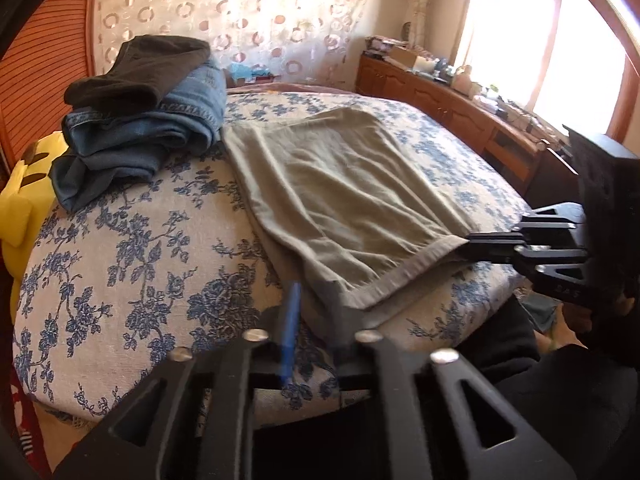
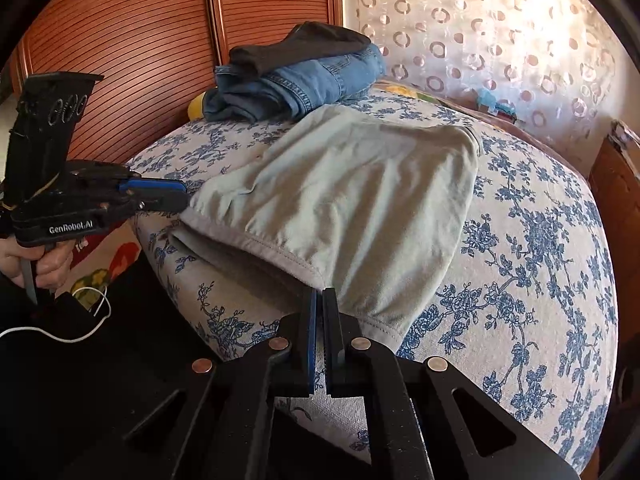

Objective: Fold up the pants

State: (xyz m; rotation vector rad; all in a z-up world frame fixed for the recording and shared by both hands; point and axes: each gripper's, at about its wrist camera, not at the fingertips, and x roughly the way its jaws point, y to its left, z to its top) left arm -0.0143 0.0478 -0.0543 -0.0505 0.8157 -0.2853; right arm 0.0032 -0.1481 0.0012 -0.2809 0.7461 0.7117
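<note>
Notes, both wrist views.

- Pants (image 1: pixel 344 196): pale khaki-grey, lying on the bed (image 1: pixel 120 248), which is wearing a blue-flowered cover. They are showing as one broad, flattish panel doubled over itself, with soft creases running lengthwise. A stitched hem band is running along the near edge, and a second layer is peeking out beneath it. In the left view the panel is stretching from centre towards 12 o'clock; the near hem is sitting close to the bed's edge.
- Left tongs (image 1: pixel 316 336): coming in at 6 o'clock of their own view, blurred, pads standing slightly apart and so released. The pants' near left corner is lying right at their tips; no pinch is showing. In the right view they are appearing at 9 o'clock, tips just at the cloth's edge, with a hand (image 2: pixel 44 264) wrapping the grip below.
- Right tongs (image 2: pixel 320 300): clenched, pads pressing together, tips meeting the hem at the near right corner. Whether any cloth is caught between them I cannot tell. In the left view they are reaching in from 3 o'clock, touching that same hem corner.
- Jeans (image 1: pixel 160 128): folded blue pile sitting at 10 o'clock of the pants, just beside their far corner, with a dark garment (image 1: pixel 140 72) lying on top.
- Surroundings: ribbed wooden doors (image 2: pixel 140 40) standing behind the pile; a circle-patterned curtain (image 1: pixel 240 8) hanging at 12 o'clock; a wooden cabinet (image 1: pixel 440 92) running under a bright window at 2 o'clock.
</note>
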